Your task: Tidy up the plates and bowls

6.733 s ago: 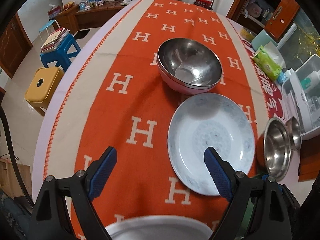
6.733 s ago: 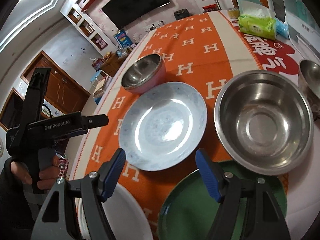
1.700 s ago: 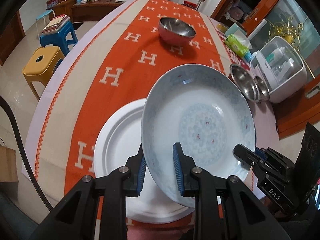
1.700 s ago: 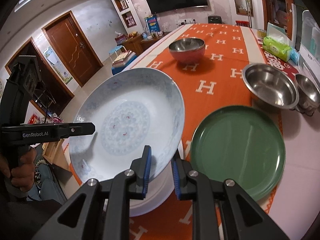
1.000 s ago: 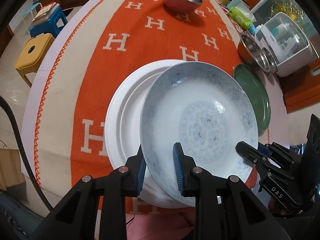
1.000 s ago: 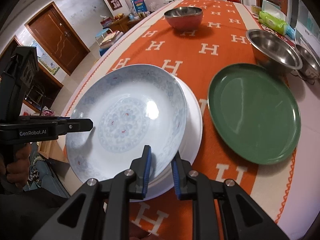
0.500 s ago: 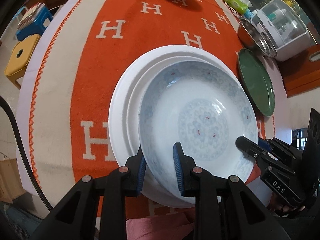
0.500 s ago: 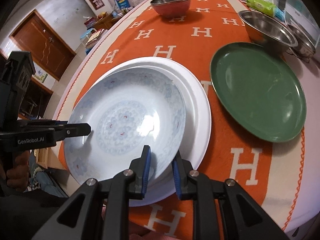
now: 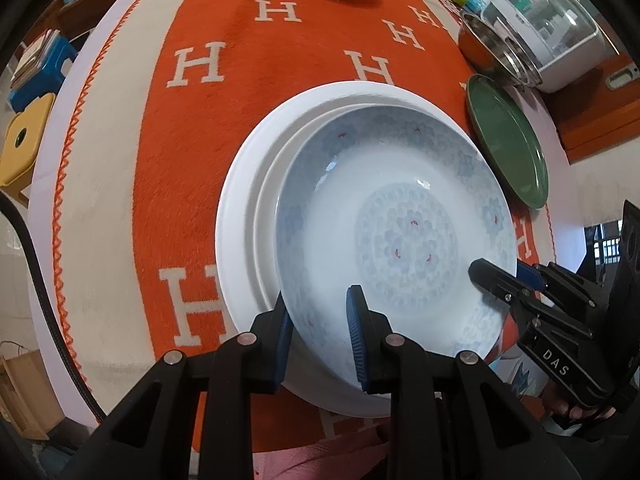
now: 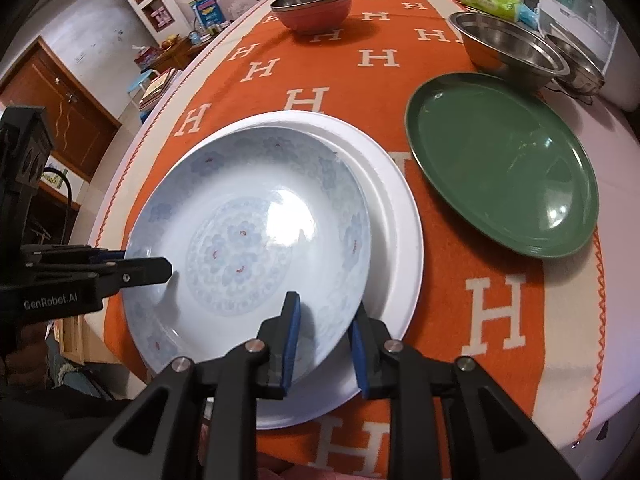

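Note:
The blue-patterned deep plate (image 9: 400, 232) (image 10: 248, 240) lies nested in the larger white plate (image 9: 244, 200) (image 10: 400, 216) near the table's front edge. My left gripper (image 9: 320, 320) is shut on the patterned plate's near rim, one pad inside and one outside. My right gripper (image 10: 326, 332) straddles the rim on the other side; its jaws are opening, with the rim between them and a gap showing at the pads. Each gripper also shows in the other's view: the right gripper (image 9: 486, 274) and the left gripper (image 10: 160, 270).
A green plate (image 10: 500, 168) (image 9: 508, 144) lies right of the stack. Two steel bowls (image 10: 508, 44) stand behind it beside a white appliance (image 9: 540, 28). A red bowl with a steel bowl inside (image 10: 312, 8) stands far back on the orange cloth (image 9: 240, 92). Stools (image 9: 20, 136) stand left of the table.
Both grippers carried the patterned plate down onto the white plate, where it now rests level. The right gripper's pads have spread slightly; the left's have not.

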Tool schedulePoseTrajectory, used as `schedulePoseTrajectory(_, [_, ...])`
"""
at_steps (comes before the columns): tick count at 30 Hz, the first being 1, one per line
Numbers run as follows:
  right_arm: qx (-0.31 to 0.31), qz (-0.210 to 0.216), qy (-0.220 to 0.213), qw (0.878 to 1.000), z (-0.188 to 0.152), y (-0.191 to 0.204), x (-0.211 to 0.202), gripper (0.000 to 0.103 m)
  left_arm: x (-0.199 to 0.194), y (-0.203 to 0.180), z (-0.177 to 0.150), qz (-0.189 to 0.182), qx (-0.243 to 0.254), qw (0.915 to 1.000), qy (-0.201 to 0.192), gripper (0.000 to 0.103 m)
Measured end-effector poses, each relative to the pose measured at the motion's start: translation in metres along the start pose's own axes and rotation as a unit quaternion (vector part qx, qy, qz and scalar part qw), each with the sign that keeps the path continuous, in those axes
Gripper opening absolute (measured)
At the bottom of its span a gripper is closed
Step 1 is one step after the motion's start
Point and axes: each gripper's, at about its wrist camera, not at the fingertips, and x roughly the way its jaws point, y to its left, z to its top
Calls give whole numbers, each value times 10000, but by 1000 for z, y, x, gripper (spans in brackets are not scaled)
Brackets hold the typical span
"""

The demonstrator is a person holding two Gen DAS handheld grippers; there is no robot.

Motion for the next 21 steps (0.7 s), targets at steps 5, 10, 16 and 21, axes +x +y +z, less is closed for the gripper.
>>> schedulePoseTrajectory(5, [88,-13,-1,10000,1,-1,0,25,0,-2,0,32,90,10000,12,26])
schedulePoseTrajectory(10, [67,-24,-9,10000,0,-1,-4,25,-2,-6,0,67,102,9999,-13,30])
schedulePoseTrajectory(16, [-47,1,-2,10000,-2,-1,-7,25,-3,-8,-2,187,-19,9998,-35,34])
schedulePoseTrajectory(21, [-483,-75,39,9988,-2,3,-11,27,-21,-26,-5,724,44,9962,-481,75])
